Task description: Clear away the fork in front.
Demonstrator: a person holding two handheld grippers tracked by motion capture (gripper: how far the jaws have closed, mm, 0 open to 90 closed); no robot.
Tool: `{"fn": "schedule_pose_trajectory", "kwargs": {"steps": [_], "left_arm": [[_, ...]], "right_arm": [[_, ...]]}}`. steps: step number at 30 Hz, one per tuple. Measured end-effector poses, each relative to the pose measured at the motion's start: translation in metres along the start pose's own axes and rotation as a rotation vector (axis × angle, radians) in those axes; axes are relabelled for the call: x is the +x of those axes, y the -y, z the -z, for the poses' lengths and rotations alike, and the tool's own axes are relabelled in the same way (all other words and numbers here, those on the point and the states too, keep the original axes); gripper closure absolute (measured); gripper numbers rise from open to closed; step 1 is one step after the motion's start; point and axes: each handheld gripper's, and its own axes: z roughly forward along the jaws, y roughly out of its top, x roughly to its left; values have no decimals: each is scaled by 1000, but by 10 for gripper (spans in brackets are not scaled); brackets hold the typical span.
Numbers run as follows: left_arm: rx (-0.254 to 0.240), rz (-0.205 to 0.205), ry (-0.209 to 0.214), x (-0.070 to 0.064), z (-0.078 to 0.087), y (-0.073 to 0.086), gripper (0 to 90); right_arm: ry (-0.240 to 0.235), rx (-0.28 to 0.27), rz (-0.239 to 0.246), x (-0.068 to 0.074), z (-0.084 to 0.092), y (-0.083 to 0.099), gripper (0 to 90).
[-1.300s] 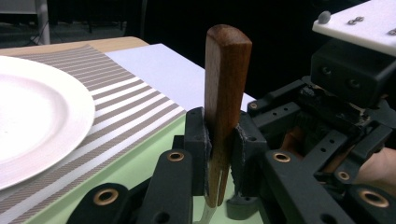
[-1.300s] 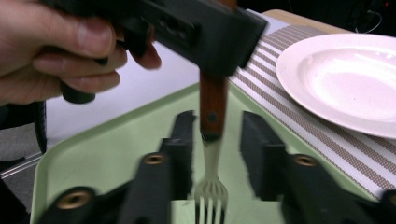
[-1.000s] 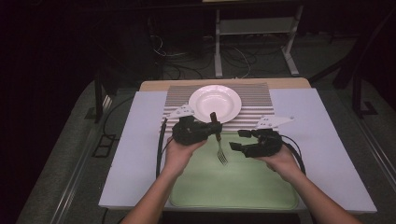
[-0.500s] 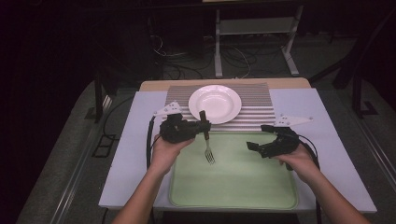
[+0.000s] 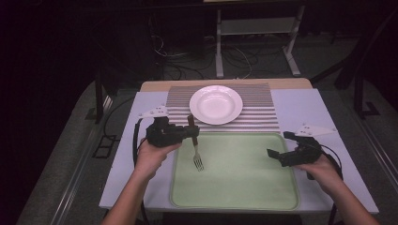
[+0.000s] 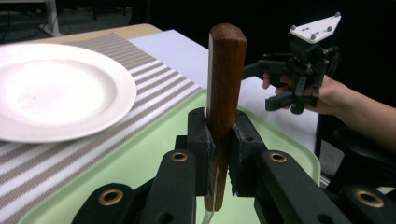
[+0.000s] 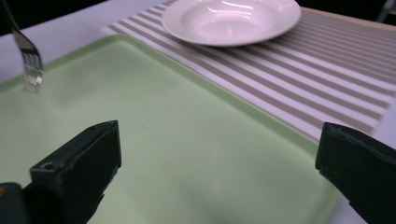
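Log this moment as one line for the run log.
left tongs: shut on fork, wooden handle up, prongs over green tray | right tongs: open, empty, at tray's right edge | plate: empty, on striped mat

Tray (image 5: 244, 187) is a pale mint green, the bowl-ish plate (image 5: 216, 104) plain glossy white. It sits on a placemat (image 5: 263, 101) with thin taupe and white stripes, over a light lavender-grey table cover (image 5: 300, 105). Fork (image 5: 196, 147) has a dark reddish-brown wooden handle and silver tines. Both grippers (image 5: 193, 133) (image 5: 280, 146) are matte black with brass-coloured rivets and pale grey top plates.
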Motion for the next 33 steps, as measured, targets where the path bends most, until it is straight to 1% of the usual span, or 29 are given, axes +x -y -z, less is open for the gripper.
{"fn": "schedule_pose_trajectory", "kwargs": {"steps": [2, 3, 4, 7, 8, 10, 12, 13, 15, 17, 20, 24, 26, 29, 33], "left_arm": [[17, 7, 2, 0, 6, 4, 800], [24, 9, -1, -1, 9, 6, 800], [30, 14, -2, -1, 11, 7, 800], [36, 51, 11, -1, 19, 12, 800], [47, 54, 13, -2, 22, 14, 800], [62, 62, 14, -4, 25, 17, 800], [76, 74, 20, -5, 26, 21, 800], [93, 78, 17, -4, 26, 25, 799], [100, 80, 14, -3, 25, 28, 799], [108, 81, 6, 1, 22, 32, 798], [88, 95, 13, 7, 18, 35, 796], [98, 76, -36, 17, 8, 35, 772], [110, 75, -60, 23, 1, 36, 758], [115, 89, -85, 32, -9, 38, 738], [127, 125, -117, 45, -21, 46, 720]], "right_arm": [[15, 6, -8, -4, 5, 6, 4], [31, 13, -24, -9, 9, 14, 4], [31, 13, -24, -9, 9, 14, 4], [54, 9, -48, -16, 14, 24, 5], [63, 9, -57, -18, 15, 27, 5], [81, 19, -54, -20, 16, 29, 5], [80, 12, -58, -22, 16, 30, 5], [84, 10, -54, -22, 15, 30, 5], [85, 7, -51, -22, 15, 30, 5], [88, 3, -47, -22, 15, 30, 5], [87, -2, -49, -22, 16, 30, 5], [93, -14, -52, -24, 17, 29, 5], [95, -19, -51, -24, 18, 29, 5], [94, -21, -43, -24, 18, 29, 5], [93, -20, -42, -25, 18, 30, 5]]}}
